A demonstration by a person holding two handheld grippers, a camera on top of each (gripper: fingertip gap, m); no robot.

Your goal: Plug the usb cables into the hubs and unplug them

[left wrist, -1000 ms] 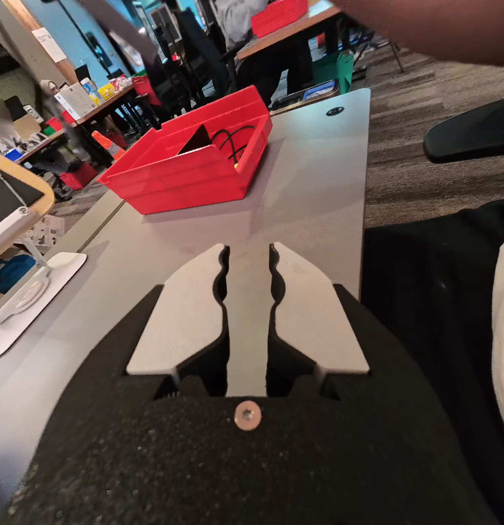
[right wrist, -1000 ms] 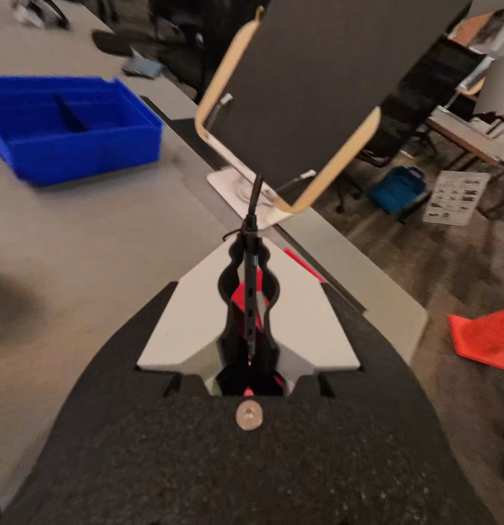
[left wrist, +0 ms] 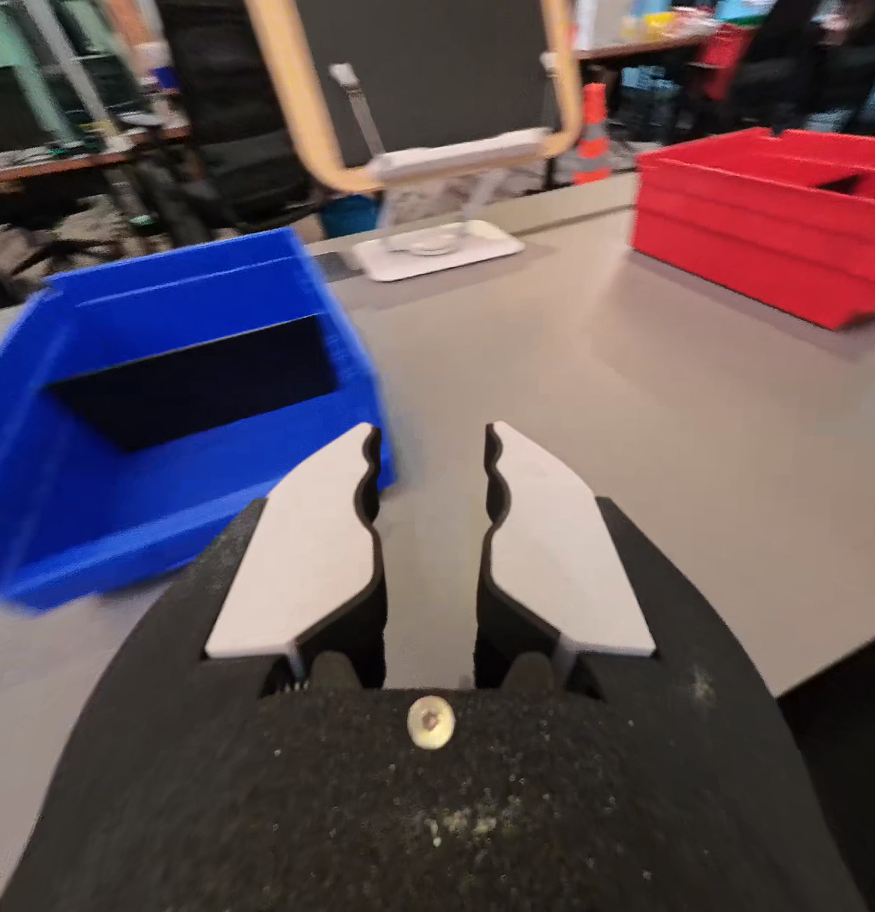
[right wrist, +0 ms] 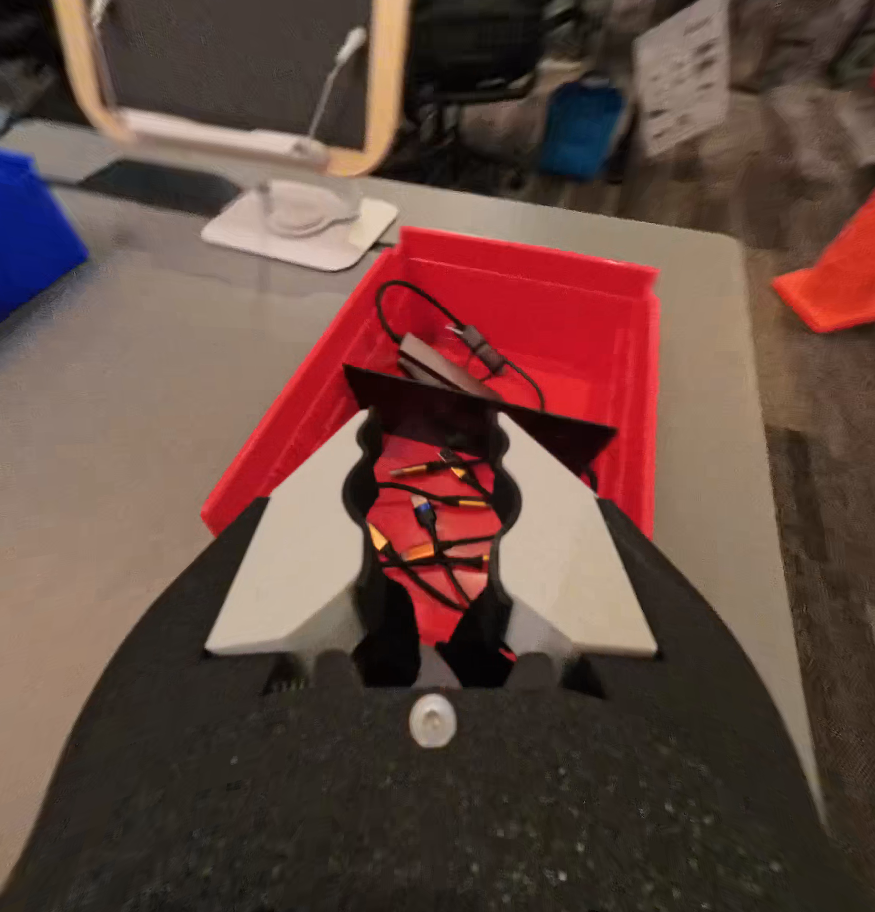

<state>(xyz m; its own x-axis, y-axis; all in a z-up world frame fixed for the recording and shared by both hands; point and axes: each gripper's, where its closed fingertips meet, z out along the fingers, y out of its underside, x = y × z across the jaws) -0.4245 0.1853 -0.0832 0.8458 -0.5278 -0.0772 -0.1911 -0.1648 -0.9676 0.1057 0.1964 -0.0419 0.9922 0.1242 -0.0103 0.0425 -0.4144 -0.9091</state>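
Your right gripper (right wrist: 433,434), fingers apart and empty, hangs right over the red bin (right wrist: 524,261), its tangled cables (right wrist: 425,538) lying straight below and the hub (right wrist: 440,365) beyond the divider, while your left gripper (left wrist: 430,434), also apart and empty, faces bare worktop (left wrist: 623,419) well away.

No legible text. Printed sheet (right wrist: 682,74) on floor beyond red bin (right wrist: 638,375) has marks, too blurred to read.
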